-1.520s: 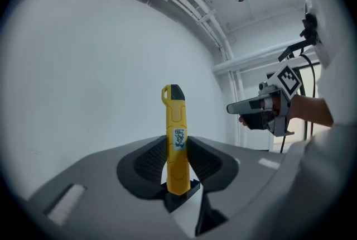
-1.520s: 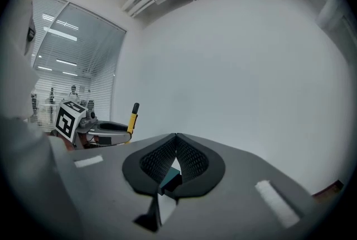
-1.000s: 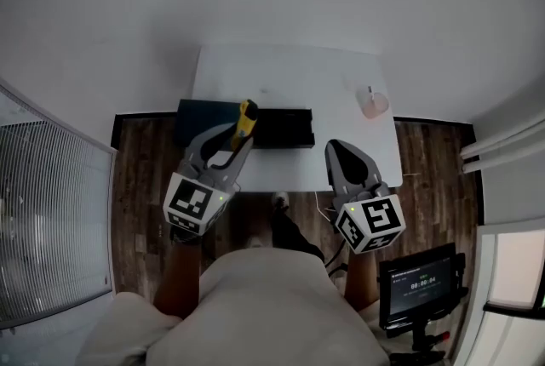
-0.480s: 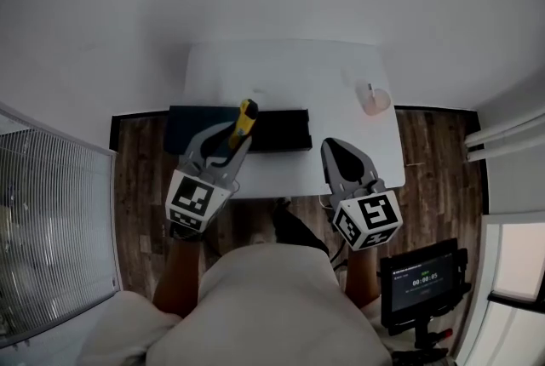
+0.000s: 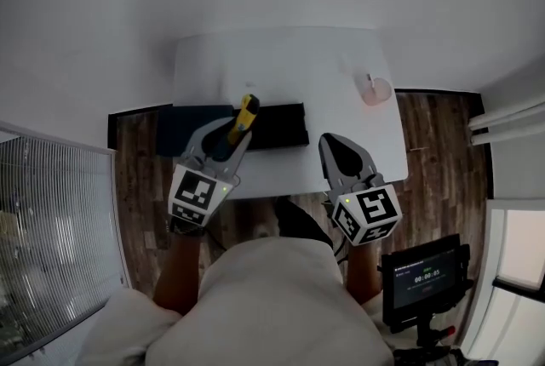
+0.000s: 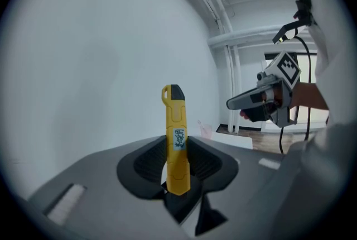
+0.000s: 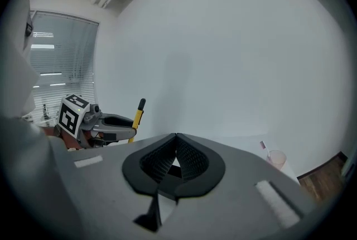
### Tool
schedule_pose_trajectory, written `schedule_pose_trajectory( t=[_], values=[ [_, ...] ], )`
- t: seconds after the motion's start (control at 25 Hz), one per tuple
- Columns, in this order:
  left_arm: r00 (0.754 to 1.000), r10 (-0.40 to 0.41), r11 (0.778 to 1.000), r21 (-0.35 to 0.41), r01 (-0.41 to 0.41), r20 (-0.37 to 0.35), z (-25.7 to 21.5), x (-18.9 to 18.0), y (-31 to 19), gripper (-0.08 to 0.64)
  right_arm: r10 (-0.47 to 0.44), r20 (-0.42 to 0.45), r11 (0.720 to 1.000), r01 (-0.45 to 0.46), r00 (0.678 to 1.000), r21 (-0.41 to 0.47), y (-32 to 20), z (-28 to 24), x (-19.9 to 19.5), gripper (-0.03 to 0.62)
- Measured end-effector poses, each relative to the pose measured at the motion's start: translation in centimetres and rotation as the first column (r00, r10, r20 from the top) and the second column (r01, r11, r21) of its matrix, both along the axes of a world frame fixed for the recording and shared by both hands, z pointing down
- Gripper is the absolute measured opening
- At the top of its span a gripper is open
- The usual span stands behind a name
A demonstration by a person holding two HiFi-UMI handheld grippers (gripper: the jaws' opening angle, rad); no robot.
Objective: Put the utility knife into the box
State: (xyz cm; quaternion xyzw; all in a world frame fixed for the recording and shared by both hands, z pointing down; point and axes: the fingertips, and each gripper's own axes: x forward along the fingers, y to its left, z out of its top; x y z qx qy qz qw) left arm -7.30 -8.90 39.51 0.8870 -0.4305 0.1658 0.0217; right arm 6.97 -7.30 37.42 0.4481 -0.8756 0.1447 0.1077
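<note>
Yellow utility knife (image 6: 174, 121) upright, clamped between left gripper (image 6: 177, 149) jaws, right gripper (image 7: 176, 141) jaws closed, empty

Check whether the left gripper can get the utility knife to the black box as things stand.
Probably yes. The left gripper, shut on the utility knife, hangs over the black box with nothing visible between them; the right gripper sits off to the side.

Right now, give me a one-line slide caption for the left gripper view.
Left hand-held gripper clamps a yellow utility knife upright; the right hand-held gripper hangs beyond, jaws closed and empty.
</note>
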Motion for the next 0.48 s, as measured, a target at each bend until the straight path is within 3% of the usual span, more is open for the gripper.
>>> schedule_pose_trajectory(
  t=[0.48],
  values=[
    [0.997, 0.029, 0.998, -0.061, -0.025, 0.069, 0.9, -0.23, 0.33, 0.11, 0.033, 0.021, 0.998, -0.032, 0.999, -0.053, 0.24, 0.91, 0.43, 0.003]
  ],
)
